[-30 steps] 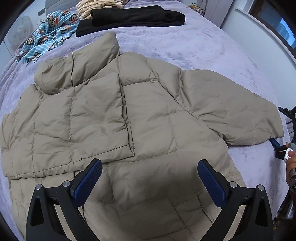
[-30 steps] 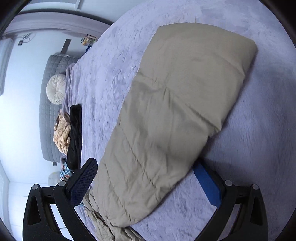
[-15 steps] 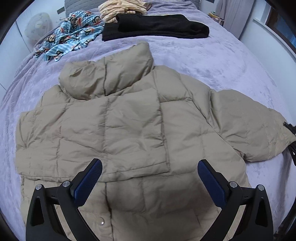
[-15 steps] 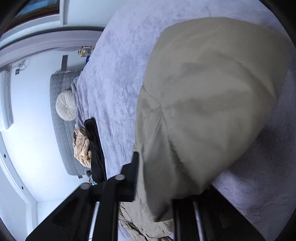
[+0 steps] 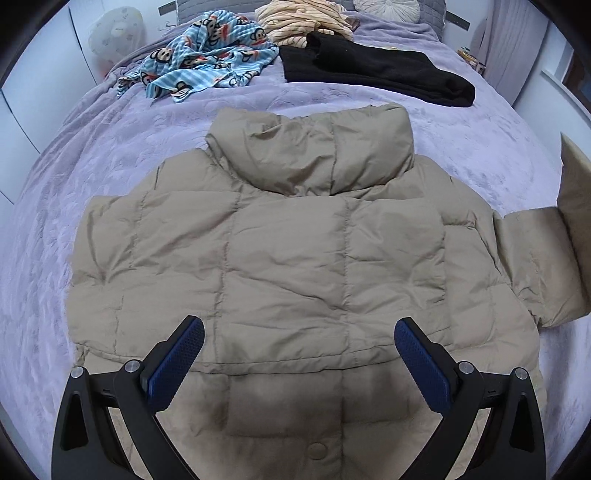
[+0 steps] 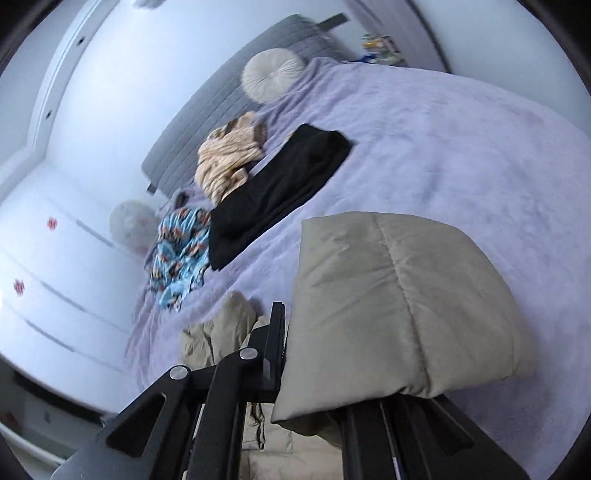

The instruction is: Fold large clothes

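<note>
A tan puffer jacket (image 5: 295, 258) lies spread on the purple bed cover (image 5: 110, 155), collar toward the far side, its left sleeve folded across the body. My left gripper (image 5: 299, 354) is open and empty, hovering above the jacket's lower part. The jacket's right sleeve (image 5: 546, 258) is lifted at the right edge of the left wrist view. In the right wrist view my right gripper (image 6: 314, 350) is shut on that sleeve's cuff end (image 6: 399, 302) and holds it raised off the bed.
A black garment (image 5: 369, 70), a blue monkey-print cloth (image 5: 207, 62) and a beige striped garment (image 5: 303, 18) lie at the far side of the bed, near a round cushion (image 6: 273, 74) and grey headboard (image 6: 207, 118). White wardrobe doors (image 6: 55, 258) stand at the left.
My right gripper closed on the sleeve end and lifted it off the bed. My left gripper drew back toward the jacket's hem and stayed open.
</note>
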The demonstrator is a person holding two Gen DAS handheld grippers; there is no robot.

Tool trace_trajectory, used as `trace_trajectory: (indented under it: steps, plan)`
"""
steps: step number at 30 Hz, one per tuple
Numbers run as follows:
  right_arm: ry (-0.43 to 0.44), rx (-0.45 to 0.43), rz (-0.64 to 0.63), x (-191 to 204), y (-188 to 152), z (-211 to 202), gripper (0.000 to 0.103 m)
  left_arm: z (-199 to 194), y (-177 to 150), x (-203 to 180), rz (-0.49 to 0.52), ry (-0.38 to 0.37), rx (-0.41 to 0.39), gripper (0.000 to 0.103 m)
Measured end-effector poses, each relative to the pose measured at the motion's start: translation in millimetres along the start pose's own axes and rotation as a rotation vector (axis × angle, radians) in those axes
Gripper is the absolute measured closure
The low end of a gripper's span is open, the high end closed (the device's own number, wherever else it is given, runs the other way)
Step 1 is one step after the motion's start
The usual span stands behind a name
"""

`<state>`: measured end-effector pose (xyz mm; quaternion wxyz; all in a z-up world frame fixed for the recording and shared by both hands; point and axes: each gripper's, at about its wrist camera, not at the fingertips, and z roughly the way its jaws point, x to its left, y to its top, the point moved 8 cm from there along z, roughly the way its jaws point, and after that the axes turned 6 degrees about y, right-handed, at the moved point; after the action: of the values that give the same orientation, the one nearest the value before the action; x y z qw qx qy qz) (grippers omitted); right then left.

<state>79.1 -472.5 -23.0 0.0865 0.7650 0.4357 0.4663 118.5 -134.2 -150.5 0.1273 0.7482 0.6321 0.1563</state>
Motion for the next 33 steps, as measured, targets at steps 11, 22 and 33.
trace_trajectory:
  steps: [11, 22, 33]
  plan:
    - [0.066, 0.312, -0.232, 119.1, -134.6, 142.9, 0.095, 13.2, -0.4, 88.7, -0.084, 0.055, 0.004, 0.0]
    - [-0.005, 0.474, -0.014, 67.4, -192.9, 181.6, 0.071, 44.4, 2.0, 81.2, -0.089, -0.015, 0.03, 0.0]
    - [0.022, 0.286, 0.23, 34.4, -138.4, 114.3, 0.05, 46.6, 32.6, 66.4, -0.123, -0.2, 0.015, 0.0]
